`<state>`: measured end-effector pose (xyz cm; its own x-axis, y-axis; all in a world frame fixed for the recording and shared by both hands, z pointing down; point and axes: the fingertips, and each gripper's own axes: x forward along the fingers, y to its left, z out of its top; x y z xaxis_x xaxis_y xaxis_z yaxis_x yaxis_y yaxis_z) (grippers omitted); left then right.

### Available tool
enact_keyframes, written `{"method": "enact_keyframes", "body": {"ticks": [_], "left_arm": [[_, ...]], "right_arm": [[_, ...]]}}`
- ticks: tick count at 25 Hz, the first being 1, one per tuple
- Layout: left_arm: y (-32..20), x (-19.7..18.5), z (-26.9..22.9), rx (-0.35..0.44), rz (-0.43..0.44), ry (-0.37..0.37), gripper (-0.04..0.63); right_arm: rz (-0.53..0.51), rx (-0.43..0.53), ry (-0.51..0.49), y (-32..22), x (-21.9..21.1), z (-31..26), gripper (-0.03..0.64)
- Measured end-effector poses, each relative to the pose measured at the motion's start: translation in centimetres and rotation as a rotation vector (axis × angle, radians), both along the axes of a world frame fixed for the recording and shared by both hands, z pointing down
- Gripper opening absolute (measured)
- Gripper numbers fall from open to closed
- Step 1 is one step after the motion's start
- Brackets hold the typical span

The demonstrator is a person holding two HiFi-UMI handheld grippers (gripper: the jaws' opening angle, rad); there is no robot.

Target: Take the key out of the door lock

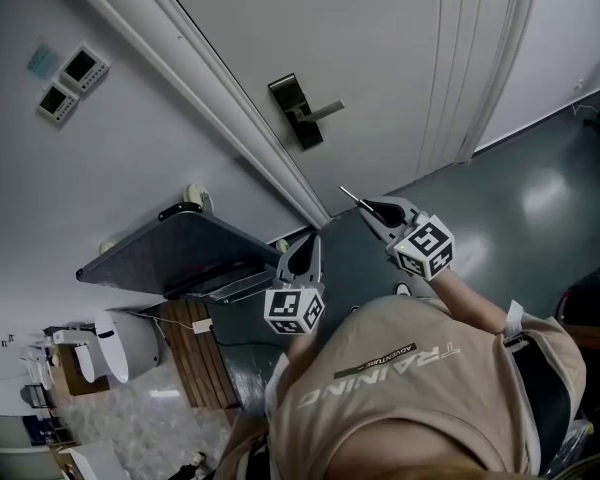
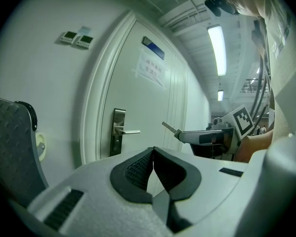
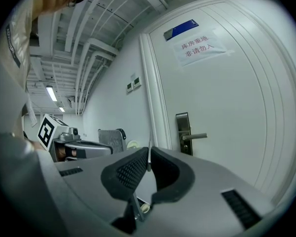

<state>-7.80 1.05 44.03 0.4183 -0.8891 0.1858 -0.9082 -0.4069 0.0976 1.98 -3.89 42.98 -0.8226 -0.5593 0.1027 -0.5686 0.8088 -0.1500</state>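
The metal lock plate with its lever handle (image 1: 302, 111) (image 2: 118, 132) (image 3: 185, 132) sits on the white door, well away from both grippers. My right gripper (image 1: 367, 207) (image 3: 149, 152) is shut on the key (image 1: 351, 197) (image 3: 148, 156), a thin metal blade that pokes out past the jaw tips. From the left gripper view the key (image 2: 168, 127) juts from the right gripper (image 2: 183, 135) in mid-air, clear of the lock. My left gripper (image 1: 308, 240) (image 2: 153, 152) hangs lower and to the left, shut on nothing.
A grey folded platform cart (image 1: 170, 248) leans against the wall left of the door frame (image 1: 230, 118). Two wall control panels (image 1: 70, 83) hang above it. A paper sign (image 3: 197, 48) is taped to the door. A white machine (image 1: 115, 343) stands lower left.
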Motion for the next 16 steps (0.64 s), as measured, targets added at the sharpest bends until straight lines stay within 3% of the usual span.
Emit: {"method": "enact_keyframes", "body": {"ticks": [8, 16], "left_arm": [[-1.3, -0.2, -1.0, 0.023, 0.021, -0.001, 0.009], [-1.3, -0.6, -0.1, -0.007, 0.01, 0.019, 0.009]], "right_arm": [[0.021, 0.02, 0.002, -0.8, 0.1, -0.6, 0.028], [0.034, 0.018, 0.045, -1.9, 0.4, 0.1, 0.029]]}}
